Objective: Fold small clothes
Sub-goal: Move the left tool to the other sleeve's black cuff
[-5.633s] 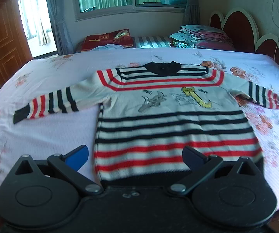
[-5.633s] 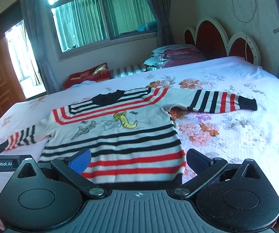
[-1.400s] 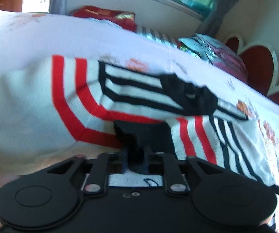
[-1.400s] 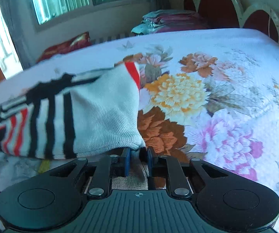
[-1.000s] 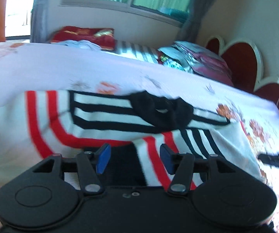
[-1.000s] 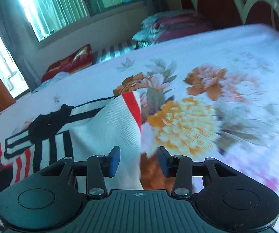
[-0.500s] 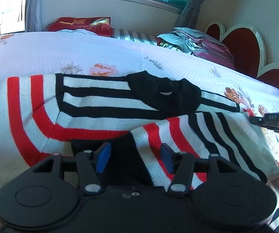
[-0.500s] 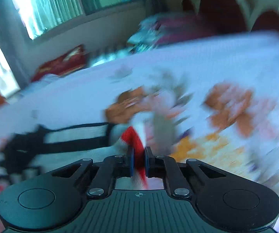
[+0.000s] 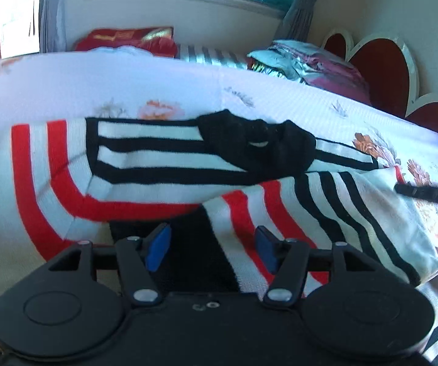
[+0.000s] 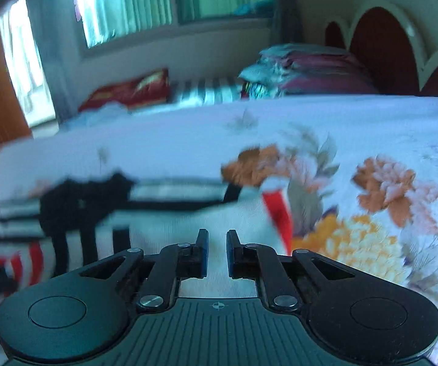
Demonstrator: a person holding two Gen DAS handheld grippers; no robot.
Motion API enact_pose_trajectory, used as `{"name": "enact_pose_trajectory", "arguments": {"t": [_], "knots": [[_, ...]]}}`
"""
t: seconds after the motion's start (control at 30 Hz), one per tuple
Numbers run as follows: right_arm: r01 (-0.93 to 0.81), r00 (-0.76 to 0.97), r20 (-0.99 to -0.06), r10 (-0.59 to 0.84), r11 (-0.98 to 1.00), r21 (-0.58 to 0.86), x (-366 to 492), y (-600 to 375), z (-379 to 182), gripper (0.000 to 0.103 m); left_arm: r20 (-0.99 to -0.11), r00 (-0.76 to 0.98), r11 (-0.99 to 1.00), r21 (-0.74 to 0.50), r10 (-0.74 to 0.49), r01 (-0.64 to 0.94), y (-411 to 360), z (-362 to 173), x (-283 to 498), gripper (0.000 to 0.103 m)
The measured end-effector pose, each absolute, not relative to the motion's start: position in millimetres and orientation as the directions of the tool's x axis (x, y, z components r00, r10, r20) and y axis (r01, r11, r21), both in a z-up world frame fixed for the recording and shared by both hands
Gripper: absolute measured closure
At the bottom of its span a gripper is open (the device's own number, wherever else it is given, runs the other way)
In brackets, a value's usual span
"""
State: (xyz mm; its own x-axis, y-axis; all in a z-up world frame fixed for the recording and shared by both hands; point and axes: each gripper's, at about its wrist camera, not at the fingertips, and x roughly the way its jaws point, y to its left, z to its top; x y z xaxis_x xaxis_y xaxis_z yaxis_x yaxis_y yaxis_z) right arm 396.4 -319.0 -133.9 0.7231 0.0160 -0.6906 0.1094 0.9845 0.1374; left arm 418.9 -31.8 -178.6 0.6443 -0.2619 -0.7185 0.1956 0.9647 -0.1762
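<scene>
Striped knit sweater lies on the floral bed, one sleeve folded across its chest. The left gripper hovers over the sleeve, jaws apart; the right gripper shows a narrow gap, holding nothing.

Motion blur smears the right wrist view, leaving the sweater soft-edged. In the left wrist view, its hem is cut off below, and the right gripper shows only partly.
</scene>
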Motion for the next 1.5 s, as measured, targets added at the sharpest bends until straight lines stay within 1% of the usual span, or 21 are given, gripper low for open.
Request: {"name": "enact_pose_trajectory", "arguments": {"t": [0.03,0.07,0.2,0.33,0.4,0.43,0.47,0.5,0.53,0.57,0.67,0.77,0.87,0.9,0.97,1.03,1.13,1.2,1.27,1.4,1.5], "knots": [[0.117,0.700,-0.714,-0.003,0.987,0.110,400.0,-317.1,-142.7,0.093,-0.724,0.639,0.965,-0.176,-0.260,0.193,-32.0,-177.8,419.6,0.044],[0.117,0.702,-0.712,-0.013,0.988,0.097,399.5,-318.2,-147.7,0.093,-0.731,0.633,0.966,-0.176,-0.256,0.188,-32.3,-176.4,420.4,0.044],[0.124,0.711,-0.703,0.009,0.982,0.139,394.4,-317.9,-136.7,0.093,-0.748,0.619,0.970,-0.165,-0.240,0.177,-35.4,-174.7,423.2,0.043],[0.094,0.685,-0.728,-0.006,0.992,0.081,388.9,-308.9,-145.9,0.092,-0.752,0.623,0.974,-0.128,-0.217,0.185,-42.4,-176.0,422.3,0.039],[0.086,0.683,-0.730,-0.018,0.995,0.056,385.8,-306.5,-145.5,0.092,-0.753,0.625,0.976,-0.109,-0.203,0.187,-45.3,-175.9,421.0,0.039],[0.093,0.679,-0.734,-0.019,0.994,0.061,384.3,-305.6,-140.9,0.089,-0.755,0.625,0.977,-0.104,-0.198,0.184,-46.0,-175.5,420.7,0.039],[0.090,0.689,-0.724,-0.001,0.992,0.084,380.4,-304.6,-135.4,0.087,-0.757,0.623,0.978,-0.102,-0.194,0.181,-46.5,-175.1,420.6,0.038],[0.079,0.705,-0.709,0.021,0.991,0.108,374.9,-302.9,-130.9,0.072,-0.759,0.622,0.979,-0.098,-0.191,0.180,-46.6,-174.5,420.6,0.038],[0.070,0.713,-0.700,0.028,0.991,0.112,370.1,-299.3,-128.7,0.052,-0.761,0.622,0.979,-0.093,-0.186,0.179,-47.2,-174.2,420.4,0.038],[0.059,0.717,-0.697,0.026,0.993,0.098,365.2,-292.7,-127.9,0.048,-0.762,0.622,0.980,-0.086,-0.179,0.177,-48.1,-174.1,420.1,0.038],[0.006,0.685,-0.728,0.025,0.999,0.040,356.5,-273.6,-143.0,0.048,-0.765,0.624,0.983,-0.061,-0.156,0.172,-51.0,-173.6,418.2,0.037],[-0.009,0.692,-0.722,-0.001,1.000,-0.010,350.2,-264.1,-146.3,0.048,-0.771,0.623,0.987,-0.047,-0.133,0.153,-51.8,-170.7,415.7,0.036],[-0.022,0.714,-0.697,0.058,0.998,0.060,345.1,-263.4,-135.2,0.048,-0.774,0.624,0.991,-0.042,-0.113,0.127,-49.7,-165.1,410.7,0.036],[-0.026,0.715,-0.697,0.058,0.998,0.056,343.8,-259.7,-135.2,0.048,-0.773,0.626,0.992,-0.042,-0.107,0.119,-48.1,-162.4,407.9,0.036],[-0.065,0.675,-0.735,0.067,0.997,0.031,346.8,-247.9,-144.8,0.047,-0.770,0.630,0.994,-0.050,-0.103,0.102,-43.4,-156.4,400.7,0.035],[-0.072,0.684,-0.728,0.042,0.997,-0.010,345.2,-241.0,-146.4,0.048,-0.766,0.635,0.995,-0.061,-0.099,0.081,-34.8,-149.5,391.6,0.033],[-0.078,0.697,-0.709,0.105,0.994,0.071,341.4,-239.3,-135.1,0.047,-0.756,0.648,0.996,-0.081,-0.091,0.045,-14.4,-139.5,379.1,0.030],[-0.085,0.710,-0.694,0.116,0.993,0.078,339.4,-229.8,-128.0,0.047,-0.748,0.659,0.996,-0.093,-0.078,0.012,1.9,-134.8,372.4,0.029],[-0.109,0.698,-0.704,0.131,0.991,0.076,341.7,-215.9,-128.4,0.047,-0.743,0.665,0.994,-0.107,-0.077,-0.005,15.2,-133.1,368.3,0.029],[-0.084,0.684,-0.716,0.139,0.990,0.112,344.5,-196.4,-131.7,0.047,-0.749,0.656,0.992,-0.127,-0.089,-0.010,36.8,-132.0,364.0,0.029],[-0.080,0.663,-0.739,0.117,0.993,0.086,350.0,-177.4,-138.3,0.047,-0.748,0.657,0.990,-0.143,-0.099,-0.014,53.7,-131.3,360.8,0.029]]}}
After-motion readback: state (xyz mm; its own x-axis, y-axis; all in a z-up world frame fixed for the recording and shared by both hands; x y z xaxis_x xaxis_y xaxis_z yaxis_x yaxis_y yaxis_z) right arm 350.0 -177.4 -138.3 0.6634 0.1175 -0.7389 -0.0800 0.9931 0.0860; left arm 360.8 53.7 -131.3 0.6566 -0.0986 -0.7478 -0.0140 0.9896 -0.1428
